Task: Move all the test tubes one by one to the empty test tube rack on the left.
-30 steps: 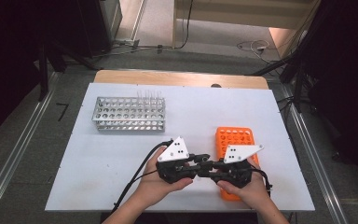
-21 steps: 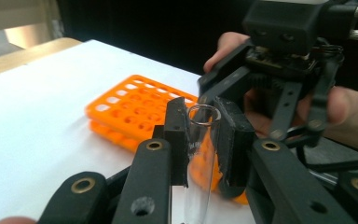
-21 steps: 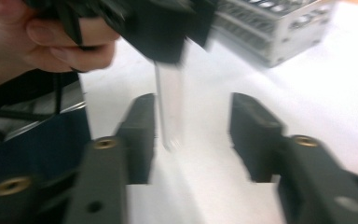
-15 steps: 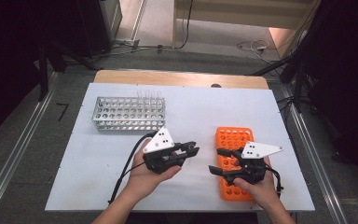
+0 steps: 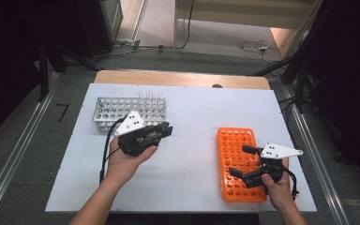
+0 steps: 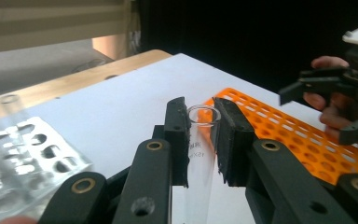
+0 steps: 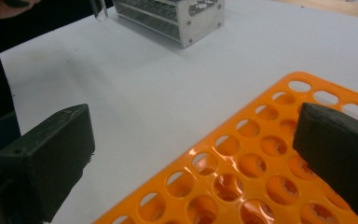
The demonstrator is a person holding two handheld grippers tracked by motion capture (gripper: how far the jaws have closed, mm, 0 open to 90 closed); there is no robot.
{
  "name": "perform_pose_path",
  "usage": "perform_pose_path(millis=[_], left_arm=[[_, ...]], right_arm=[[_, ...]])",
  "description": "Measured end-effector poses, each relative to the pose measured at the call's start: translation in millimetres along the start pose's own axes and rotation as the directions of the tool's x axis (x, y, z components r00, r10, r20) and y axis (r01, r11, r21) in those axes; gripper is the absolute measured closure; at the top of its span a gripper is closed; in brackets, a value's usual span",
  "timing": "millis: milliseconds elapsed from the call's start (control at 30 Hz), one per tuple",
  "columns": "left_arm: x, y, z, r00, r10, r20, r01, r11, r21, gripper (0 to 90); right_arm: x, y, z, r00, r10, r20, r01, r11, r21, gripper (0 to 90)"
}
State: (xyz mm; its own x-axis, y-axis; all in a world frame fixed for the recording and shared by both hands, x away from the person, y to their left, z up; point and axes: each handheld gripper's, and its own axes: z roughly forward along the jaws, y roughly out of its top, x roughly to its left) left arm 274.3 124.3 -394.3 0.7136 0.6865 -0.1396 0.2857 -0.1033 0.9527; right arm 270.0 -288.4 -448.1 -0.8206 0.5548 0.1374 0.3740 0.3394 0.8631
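Two racks: metal rack (image 5: pixel 130 108) at 10 o'clock, orange rack (image 5: pixel 240 163) at 4. Left gripper (image 6: pixel 200 135) clamps one glass test tube (image 6: pixel 200 154); right gripper (image 5: pixel 240 161), jaws just opened, holds nothing.

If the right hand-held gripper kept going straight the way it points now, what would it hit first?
Probably the orange rack: the right hand-held gripper points low across its holes with jaws open and empty. Past it, bare white table, then the metal rack; depth is unclear.

Two racks, one metal rack (image 5: pixel 129 109) and one orange rack (image 5: pixel 239 161); one glass tube (image 6: pixel 200 140); perhaps more.
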Motion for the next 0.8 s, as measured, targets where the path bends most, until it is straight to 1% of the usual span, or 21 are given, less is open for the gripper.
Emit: perform_pose_path(millis=[33, 67, 167, 233, 300, 400, 600, 733, 800], left_arm=[[4.4, 0.7, -2.7, 0.9999, 0.000, -0.016, 0.000, 1.0000, 0.001, 74.8], [8.6, 0.9, -5.0, 0.9997, -0.009, -0.023, 0.009, 0.9999, -0.008, 74.8], [21.8, 2.4, -11.5, 0.9979, -0.020, -0.062, 0.019, 0.9996, -0.019, 74.8], [30.9, 4.2, -14.6, 0.9959, -0.022, -0.088, 0.020, 0.9996, -0.022, 74.8], [39.7, 6.2, -17.3, 0.9940, -0.027, -0.106, 0.024, 0.9993, -0.029, 74.8], [52.9, 9.5, -20.8, 0.9895, -0.037, -0.140, 0.032, 0.9989, -0.033, 74.8], [77.7, 17.0, -22.8, 0.9786, -0.043, -0.201, 0.036, 0.9985, -0.042, 74.8], [96.0, 23.8, -21.2, 0.9687, -0.069, -0.239, 0.053, 0.9961, -0.070, 74.8], [104.0, 26.8, -18.0, 0.9629, -0.068, -0.261, 0.051, 0.9960, -0.074, 74.8]], right_arm=[[-1.1, -1.0, -0.6, 1.0000, 0.007, 0.001, -0.007, 1.000, -0.001, 0.0], [-1.9, -1.6, -1.3, 0.9999, 0.011, 0.006, -0.011, 1.000, -0.005, 0.0], [-3.0, -2.3, -3.8, 0.9997, 0.006, 0.022, -0.006, 1.000, -0.007, 0.0], [-4.7, -4.0, -5.8, 0.9996, 0.003, 0.028, -0.003, 1.000, -0.002, 0.0], [-6.5, -6.8, -8.4, 0.9993, 0.012, 0.035, -0.012, 1.000, 0.003, 0.0], [-10.2, -10.2, -12.6, 0.9991, 0.021, 0.037, -0.021, 1.000, 0.003, 0.0], [-14.4, -12.5, -18.4, 0.9986, 0.030, 0.044, -0.030, 1.000, -0.006, 0.0], [-15.0, -14.1, -18.7, 0.9985, 0.028, 0.048, -0.029, 1.000, 0.002, 0.0], [-15.3, -14.5, -18.6, 0.9985, 0.030, 0.046, -0.030, 1.000, 0.003, 0.0]])
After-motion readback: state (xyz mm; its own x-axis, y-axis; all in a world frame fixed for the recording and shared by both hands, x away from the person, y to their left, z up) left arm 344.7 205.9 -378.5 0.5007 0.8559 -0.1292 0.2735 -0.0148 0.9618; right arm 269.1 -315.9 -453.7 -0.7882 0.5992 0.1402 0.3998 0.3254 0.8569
